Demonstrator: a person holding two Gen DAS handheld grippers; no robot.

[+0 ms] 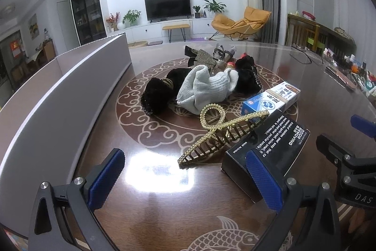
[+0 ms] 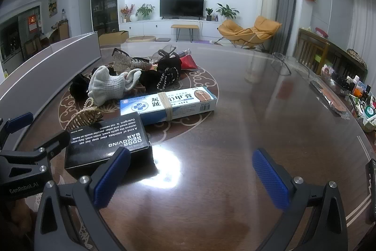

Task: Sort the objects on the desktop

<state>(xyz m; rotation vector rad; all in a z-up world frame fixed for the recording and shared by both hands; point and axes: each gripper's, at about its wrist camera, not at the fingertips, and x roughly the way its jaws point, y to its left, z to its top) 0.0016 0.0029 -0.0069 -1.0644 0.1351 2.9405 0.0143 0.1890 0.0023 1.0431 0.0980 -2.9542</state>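
A pile of objects lies on the round brown table (image 1: 150, 199): a gold pearl hair claw (image 1: 218, 133), a black "odor removing bar" box (image 1: 270, 145), a blue-white ointment box (image 1: 270, 99), a white knitted cloth (image 1: 206, 88), black velvet scrunchies (image 1: 157, 93). My left gripper (image 1: 185, 178) is open and empty, near the table's front, its right pad by the black box. My right gripper (image 2: 190, 177) is open and empty over bare table right of the black box (image 2: 108, 145). The ointment box (image 2: 169, 104), the cloth (image 2: 108, 84) and the claw (image 2: 83, 115) lie beyond it.
A grey-white open storage box (image 1: 70, 91) stands along the table's left side, also in the right wrist view (image 2: 47, 67). Glasses (image 1: 303, 54) lie at the far right. A tray of small bottles and clutter (image 2: 352, 93) sits at the table's right edge.
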